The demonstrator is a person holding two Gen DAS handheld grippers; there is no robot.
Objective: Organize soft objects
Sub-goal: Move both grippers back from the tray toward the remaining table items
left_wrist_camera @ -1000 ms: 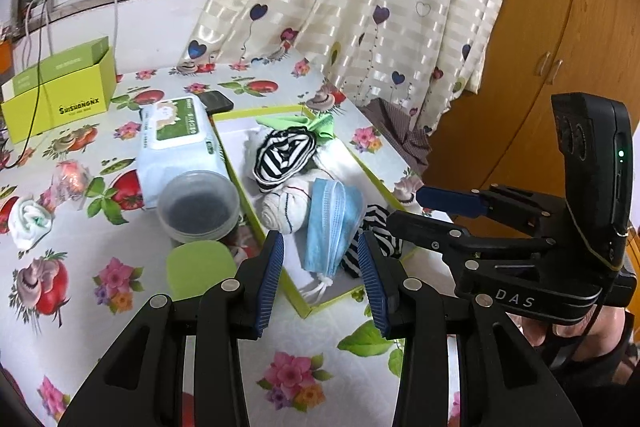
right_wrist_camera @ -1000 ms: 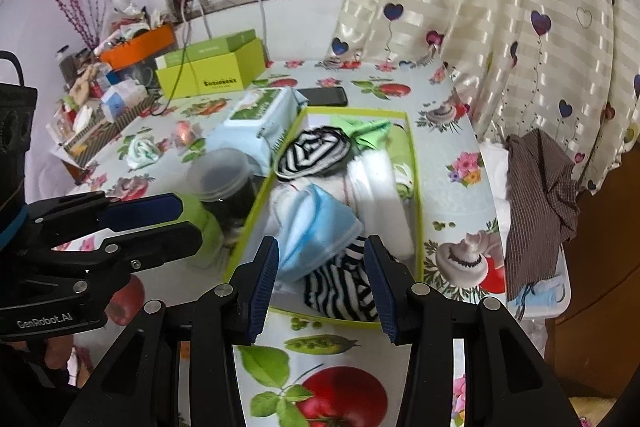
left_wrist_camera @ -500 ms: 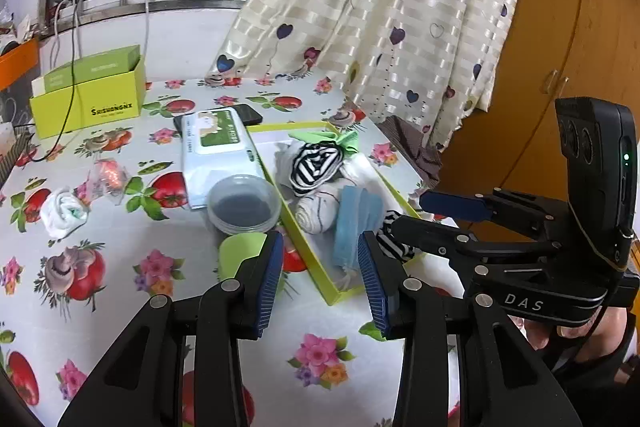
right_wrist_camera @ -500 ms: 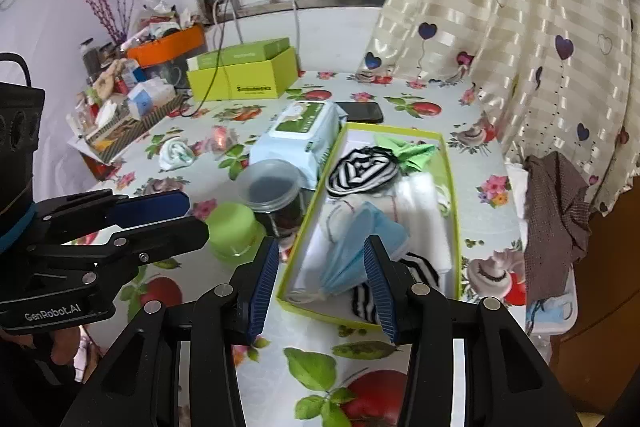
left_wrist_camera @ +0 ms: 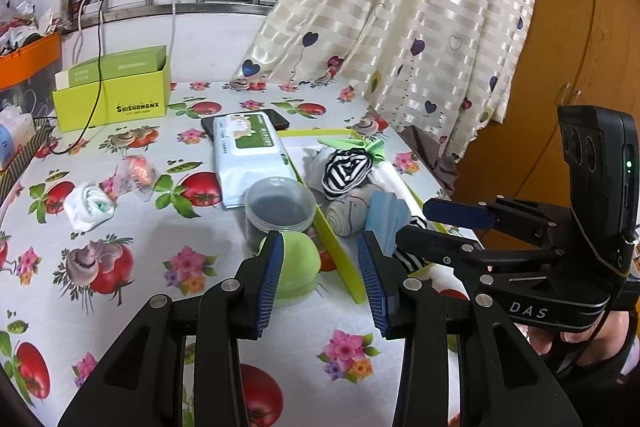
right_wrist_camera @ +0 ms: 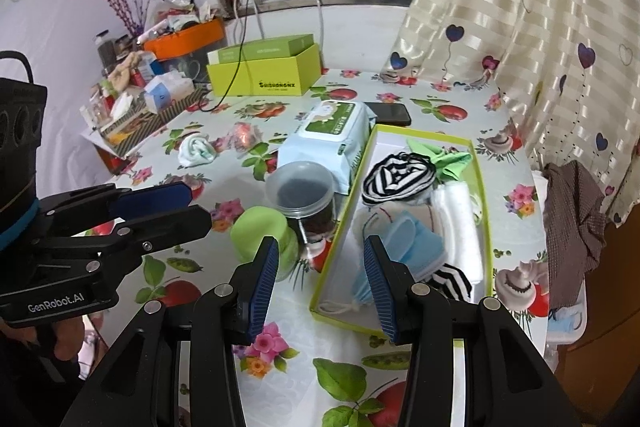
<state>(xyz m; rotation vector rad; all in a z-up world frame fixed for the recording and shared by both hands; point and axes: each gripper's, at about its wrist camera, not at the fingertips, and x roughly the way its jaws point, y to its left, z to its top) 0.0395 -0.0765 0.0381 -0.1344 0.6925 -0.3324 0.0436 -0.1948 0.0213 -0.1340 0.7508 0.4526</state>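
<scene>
A shallow yellow-green tray (right_wrist_camera: pixel 483 183) (left_wrist_camera: pixel 334 247) on the flowered table holds soft things: a striped black-and-white roll (right_wrist_camera: pixel 396 175) (left_wrist_camera: pixel 345 169), a blue face mask (right_wrist_camera: pixel 414 247) (left_wrist_camera: pixel 386 213), a white folded cloth (right_wrist_camera: pixel 460 223), a green cloth (right_wrist_camera: pixel 448 157) and a grey sock roll (left_wrist_camera: pixel 347 217). One white rolled sock (left_wrist_camera: pixel 90 207) (right_wrist_camera: pixel 196 149) lies alone at the table's left. My left gripper (left_wrist_camera: pixel 320 279) is open above the table, short of the tray. My right gripper (right_wrist_camera: pixel 320 281) is open too, nothing between its fingers.
A wet-wipes pack (left_wrist_camera: pixel 248 157), a clear lidded jar (left_wrist_camera: pixel 280 207) and a green cup (left_wrist_camera: pixel 298 267) stand left of the tray. A phone (right_wrist_camera: pixel 388 113), a yellow box (right_wrist_camera: pixel 264 77) with a cable, clutter at far left. Curtain (left_wrist_camera: pixel 400 7) and wooden wardrobe at right.
Both grippers have drawn back from the tray and tilted up a little, so more of the table and window shows. Their jaws kept the same gap. Nothing was picked up.
</scene>
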